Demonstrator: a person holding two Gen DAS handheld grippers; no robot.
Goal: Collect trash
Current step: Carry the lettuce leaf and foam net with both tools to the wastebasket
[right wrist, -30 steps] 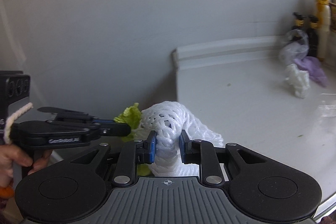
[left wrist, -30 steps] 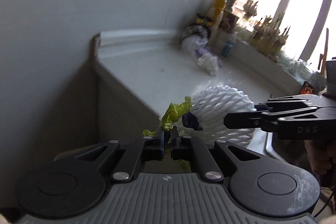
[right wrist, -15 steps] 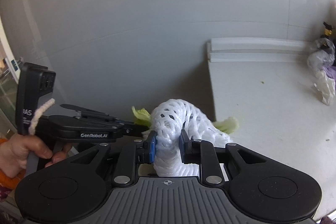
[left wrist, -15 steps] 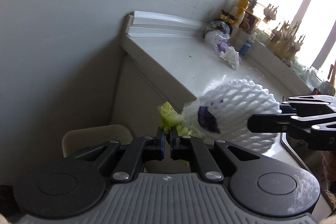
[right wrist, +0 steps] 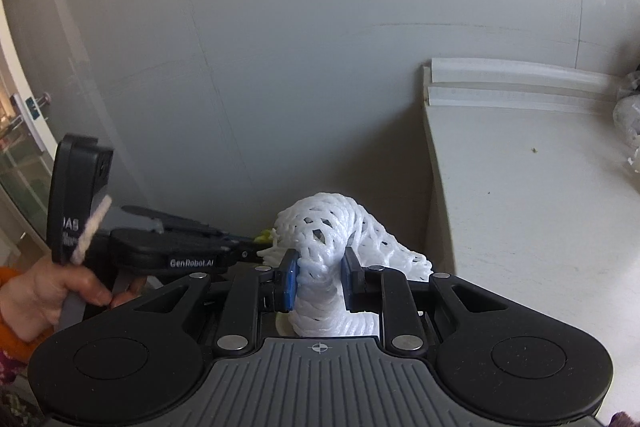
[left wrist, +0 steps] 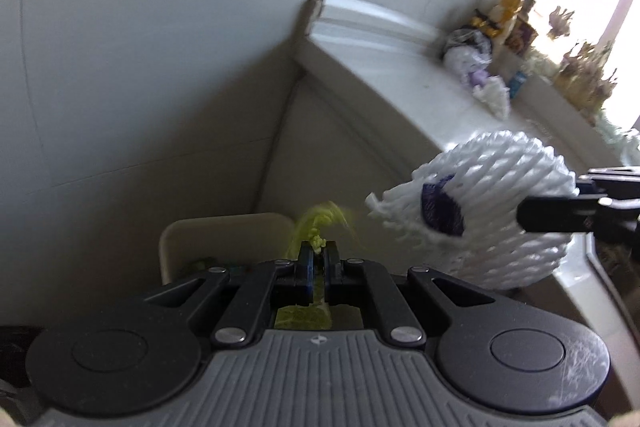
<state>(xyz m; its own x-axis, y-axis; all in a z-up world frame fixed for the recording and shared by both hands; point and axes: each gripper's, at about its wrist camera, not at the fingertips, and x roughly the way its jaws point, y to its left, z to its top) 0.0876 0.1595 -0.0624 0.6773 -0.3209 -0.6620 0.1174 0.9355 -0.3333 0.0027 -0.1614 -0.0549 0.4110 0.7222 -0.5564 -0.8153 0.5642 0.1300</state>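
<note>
Foam fruit net: white, soft open mesh, bulbous, long axis arching up and away from the right gripper, whose pads pinch its neck. Lettuce scrap: limp, yellow-green, blurred, pinched in the left gripper above a beige bin beside the counter.

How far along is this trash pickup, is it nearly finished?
Partway. Two pieces are off the counter and in hand: the left gripper pinches a green leafy scrap, the right gripper squeezes a white foam net. Neither is dropped into the beige bin below yet. Another white net lies on the counter.
</note>
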